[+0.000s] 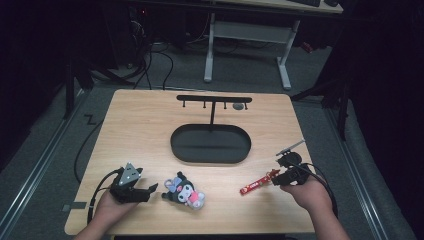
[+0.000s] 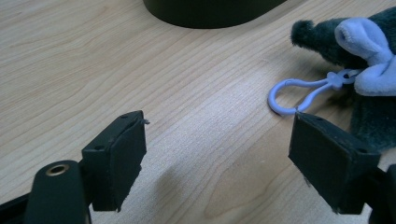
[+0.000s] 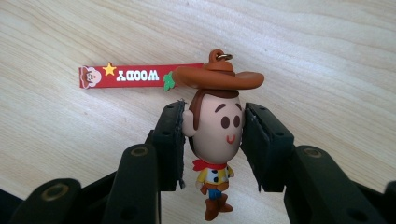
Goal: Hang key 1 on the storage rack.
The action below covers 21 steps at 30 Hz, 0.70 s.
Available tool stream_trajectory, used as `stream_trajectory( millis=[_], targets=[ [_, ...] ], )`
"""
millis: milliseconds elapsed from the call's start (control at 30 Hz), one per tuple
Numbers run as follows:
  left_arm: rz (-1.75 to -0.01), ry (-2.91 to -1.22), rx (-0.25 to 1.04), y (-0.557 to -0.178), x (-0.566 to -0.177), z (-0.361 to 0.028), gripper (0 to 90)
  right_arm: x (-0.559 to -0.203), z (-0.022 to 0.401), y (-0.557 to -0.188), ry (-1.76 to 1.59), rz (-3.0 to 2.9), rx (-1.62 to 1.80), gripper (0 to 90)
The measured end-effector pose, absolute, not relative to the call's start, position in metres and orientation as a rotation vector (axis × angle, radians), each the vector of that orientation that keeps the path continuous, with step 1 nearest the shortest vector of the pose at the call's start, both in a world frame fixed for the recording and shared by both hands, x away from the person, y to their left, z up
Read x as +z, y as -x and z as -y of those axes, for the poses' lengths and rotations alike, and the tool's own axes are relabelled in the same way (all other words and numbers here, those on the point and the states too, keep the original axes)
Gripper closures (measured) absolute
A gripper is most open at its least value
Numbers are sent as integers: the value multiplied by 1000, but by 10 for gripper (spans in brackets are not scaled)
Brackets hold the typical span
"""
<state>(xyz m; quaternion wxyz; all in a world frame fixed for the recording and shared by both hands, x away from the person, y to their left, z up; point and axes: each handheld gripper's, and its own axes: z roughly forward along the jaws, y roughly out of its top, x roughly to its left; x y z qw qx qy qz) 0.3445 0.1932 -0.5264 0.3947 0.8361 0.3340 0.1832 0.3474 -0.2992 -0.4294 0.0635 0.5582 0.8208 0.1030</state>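
Here right gripper point(image 3: 212, 135) jaws pinch cowboy figure point(image 3: 215, 140), brown hat, red strap; left gripper point(image 2: 219, 154) jaws spread.

Overhead light brightens the table point(image 1: 150, 125) against dark surroundings; the gripper views are sharp, with soft shadows.

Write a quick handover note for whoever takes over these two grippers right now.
Right gripper: shut on the cowboy figure keychain, fingers clamped on its head; its red strap trails across the table.
Left gripper: open, holding nothing, beside the plush keychain, whose lilac clip lies on the table just ahead.
Black hook stand with its oval tray sits mid-table; nothing hangs on its hooks.
Done: cowboy figure gripped. Left, probably: hang both keychains on the stand.
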Motion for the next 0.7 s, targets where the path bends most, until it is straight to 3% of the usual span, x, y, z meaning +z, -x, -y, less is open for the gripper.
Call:
stream_trajectory(
  millis=[700],
  targets=[
    [-841, -2125, 466, -344, -527, -193, 194, -382, 293, -347, -1640, -2439, 347, 615]
  ],
)
